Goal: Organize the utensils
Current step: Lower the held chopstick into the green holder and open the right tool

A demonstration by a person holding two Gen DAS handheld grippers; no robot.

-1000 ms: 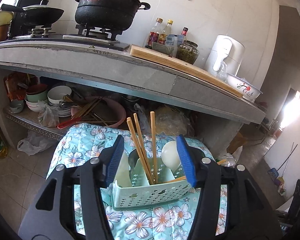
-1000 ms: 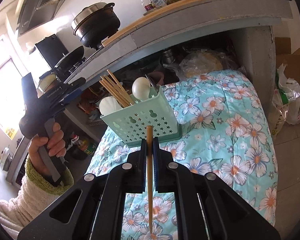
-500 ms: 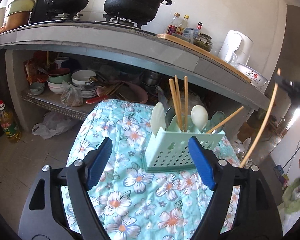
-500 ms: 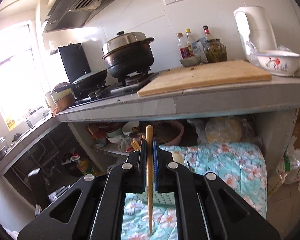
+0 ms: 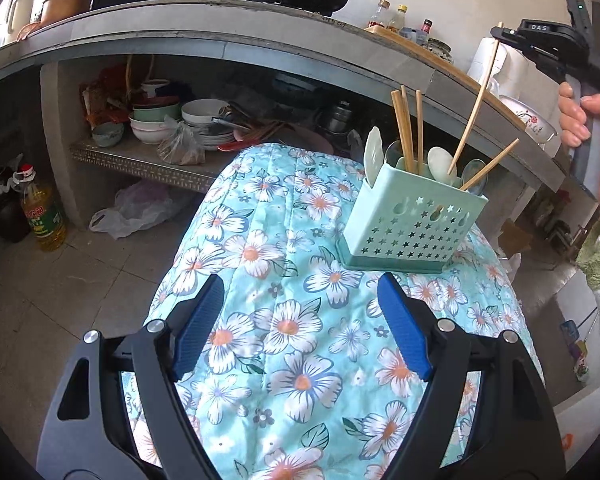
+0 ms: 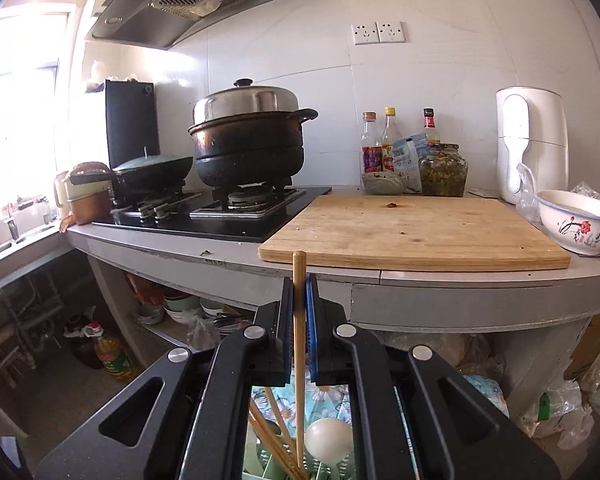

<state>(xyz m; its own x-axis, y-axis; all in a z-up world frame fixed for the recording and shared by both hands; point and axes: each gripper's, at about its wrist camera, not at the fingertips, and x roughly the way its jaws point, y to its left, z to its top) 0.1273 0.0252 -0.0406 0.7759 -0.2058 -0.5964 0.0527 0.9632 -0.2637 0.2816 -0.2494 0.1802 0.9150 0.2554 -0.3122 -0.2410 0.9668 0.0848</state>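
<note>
Over holder [image 5: 410,220], right claw [image 6: 300,280] pinching chopstick [image 6: 299,360], tip hidden

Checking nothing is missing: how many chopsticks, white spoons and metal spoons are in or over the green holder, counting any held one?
Chopsticks: 5, one held by the right gripper
White spoons: 2
Metal spoons: 2
Total: 9
</note>
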